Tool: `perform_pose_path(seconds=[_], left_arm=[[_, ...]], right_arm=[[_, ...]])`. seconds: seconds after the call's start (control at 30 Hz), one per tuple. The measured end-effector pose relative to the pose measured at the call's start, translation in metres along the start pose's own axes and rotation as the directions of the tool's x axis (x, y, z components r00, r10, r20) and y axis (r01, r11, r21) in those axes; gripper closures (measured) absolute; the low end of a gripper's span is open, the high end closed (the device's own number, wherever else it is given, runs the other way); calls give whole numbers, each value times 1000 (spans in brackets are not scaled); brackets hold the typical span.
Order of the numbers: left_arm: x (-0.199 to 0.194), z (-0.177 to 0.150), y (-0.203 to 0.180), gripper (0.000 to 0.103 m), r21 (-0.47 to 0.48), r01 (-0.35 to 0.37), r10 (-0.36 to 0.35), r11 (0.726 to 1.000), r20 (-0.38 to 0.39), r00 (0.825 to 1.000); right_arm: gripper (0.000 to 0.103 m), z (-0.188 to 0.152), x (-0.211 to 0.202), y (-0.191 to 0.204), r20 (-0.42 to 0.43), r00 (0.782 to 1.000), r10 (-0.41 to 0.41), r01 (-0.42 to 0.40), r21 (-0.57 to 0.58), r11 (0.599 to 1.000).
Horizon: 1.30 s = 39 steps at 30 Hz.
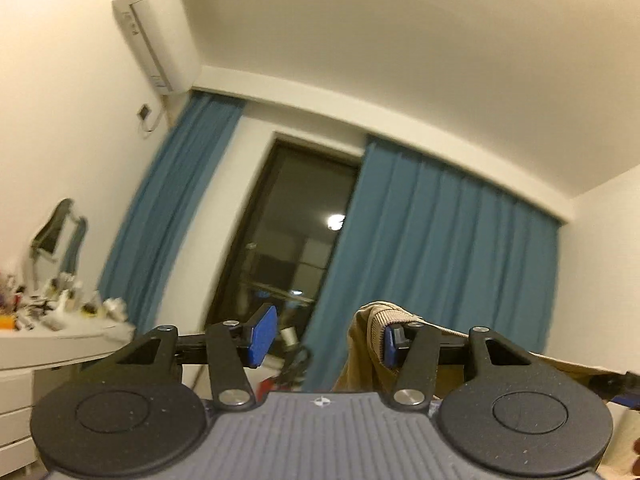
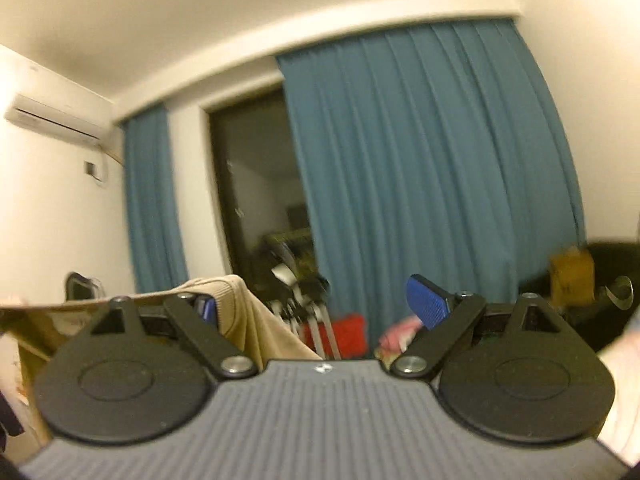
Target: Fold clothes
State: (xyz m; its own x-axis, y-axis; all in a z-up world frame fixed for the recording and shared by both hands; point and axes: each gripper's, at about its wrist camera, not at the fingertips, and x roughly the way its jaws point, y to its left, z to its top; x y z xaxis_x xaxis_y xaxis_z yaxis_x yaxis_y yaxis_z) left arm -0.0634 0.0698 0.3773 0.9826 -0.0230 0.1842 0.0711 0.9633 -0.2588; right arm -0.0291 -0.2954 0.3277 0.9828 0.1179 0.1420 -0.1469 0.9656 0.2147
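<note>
Left wrist view: left claw [image 1: 326, 338] spread wide, tan garment [image 1: 370, 344] draped over its right finger. Right wrist view: right claw [image 2: 320, 308] likewise spread, garment on left finger.

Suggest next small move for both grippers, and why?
Probably close both first. The tan garment is only draped over the inner finger of the left gripper and of the right gripper; both stand wide open and raised, so the cloth could slide off.

both wrist views up toward curtains [image 1: 432, 248], window [image 1: 288, 232]
</note>
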Motion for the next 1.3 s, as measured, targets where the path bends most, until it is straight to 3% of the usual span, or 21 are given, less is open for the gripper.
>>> perform_pose_path(seconds=[0.17, 0.37, 0.43, 0.57, 0.7, 0.77, 0.97, 1.03, 1.1, 1.13, 1.3], left_arm=[[-19, 60, -18, 47, 1, 101, -101, 995, -37, 994], [-13, 61, -19, 47, -29, 209, -210, 978, -156, 965], [8, 47, -15, 44, -53, 230, -236, 972, -203, 950], [70, -8, -4, 40, -120, 236, -262, 964, -305, 916], [162, -82, 17, 36, -173, 202, -258, 964, -419, 870], [213, -124, 34, 36, -163, 168, -226, 972, -463, 857], [368, -271, 64, 36, -108, 48, -99, 993, -533, 840], [421, -323, 78, 35, -86, 7, -54, 996, -555, 830], [465, -380, 93, 35, -77, -39, -15, 996, -601, 799], [479, -404, 100, 35, -69, -56, -1, 996, -633, 774], [543, -524, 139, 35, -23, -132, 65, 991, -776, 627]], right_arm=[[12, 55, -41, 0, 54, 997, 56, -55, -24, 998], [12, 71, -72, -16, 64, 996, 60, -56, -63, 996], [12, 65, -70, -24, 53, 998, 46, -42, -78, 996], [12, 37, -39, -40, 9, 1000, -18, 19, -116, 993], [12, -16, 37, -70, -113, 989, -100, 87, -113, 990], [12, -48, 83, -87, -173, 975, -141, 122, -116, 986], [12, -165, 244, -141, -279, 931, -238, 210, -124, 970], [12, -207, 279, -152, -330, 908, -257, 218, -149, 964], [12, -248, 311, -163, -383, 882, -274, 221, -176, 959], [12, -269, 328, -168, -409, 868, -283, 222, -189, 956], [12, -373, 409, -195, -530, 782, -327, 220, -255, 941]])
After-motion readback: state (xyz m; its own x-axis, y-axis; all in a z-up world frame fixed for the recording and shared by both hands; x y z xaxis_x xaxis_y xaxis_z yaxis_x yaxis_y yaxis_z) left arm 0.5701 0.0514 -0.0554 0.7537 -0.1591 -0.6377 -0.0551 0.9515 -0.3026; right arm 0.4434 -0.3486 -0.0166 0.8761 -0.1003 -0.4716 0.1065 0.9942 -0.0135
